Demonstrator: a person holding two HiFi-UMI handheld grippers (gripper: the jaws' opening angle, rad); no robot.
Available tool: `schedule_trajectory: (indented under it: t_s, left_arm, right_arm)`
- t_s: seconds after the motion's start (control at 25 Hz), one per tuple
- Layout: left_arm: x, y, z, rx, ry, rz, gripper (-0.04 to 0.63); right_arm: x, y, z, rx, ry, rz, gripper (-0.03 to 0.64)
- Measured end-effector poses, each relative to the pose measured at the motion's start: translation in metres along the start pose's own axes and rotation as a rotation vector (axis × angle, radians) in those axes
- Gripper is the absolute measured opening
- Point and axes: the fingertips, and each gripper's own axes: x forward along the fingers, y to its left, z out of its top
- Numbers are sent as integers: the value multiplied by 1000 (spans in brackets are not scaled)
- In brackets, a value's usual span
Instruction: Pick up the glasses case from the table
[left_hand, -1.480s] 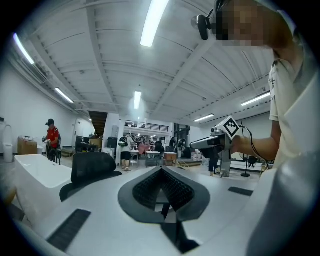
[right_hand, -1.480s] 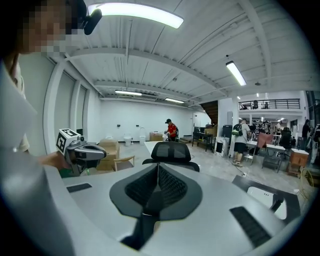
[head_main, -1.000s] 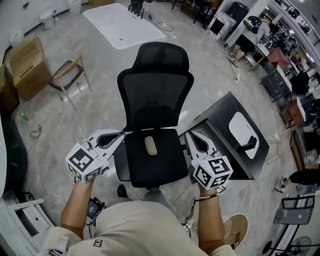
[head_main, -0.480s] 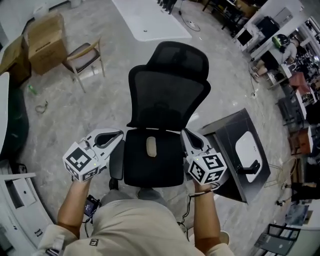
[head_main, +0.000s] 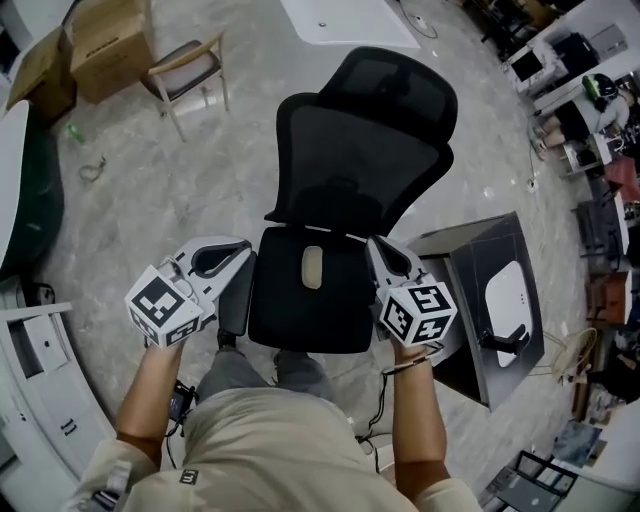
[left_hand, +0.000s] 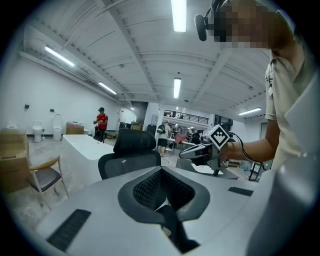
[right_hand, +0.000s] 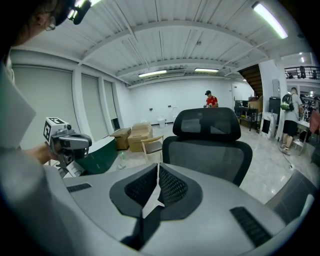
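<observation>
bright, even indoor light throughout. long ceiling strip lights (left_hand: 179, 15) glare white in both gripper views, and the pale floor (head_main: 130, 230) in the head view shines softly with only faint shadows beside the black office chair (head_main: 350, 170). both gripper views bend strongly at the edges inside a dark round vignette; the foreground nearest each lens looks soft.

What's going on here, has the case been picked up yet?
Not yet. A person holds a gripper in each hand over a black office chair. The beige glasses case lies untouched on the seat, not on a table. The left gripper and right gripper sit at either side of the seat, both with jaws shut and empty.
</observation>
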Motion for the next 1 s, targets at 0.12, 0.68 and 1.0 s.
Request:
schedule_trajectory:
  t_s: [0.12,0.68,1.0]
  left_arm:
    - [1,3,-15,-21,18,5,14]
    - [4,16,-92,-104,87,21,12]
    - [20,12,-139,-149,132,11,14]
  right_arm:
    - [18,-5,-15,7,28,3,26]
    - [94,-29,-108,53,177,13,26]
    - [133,-47,-176,102,258,18,28]
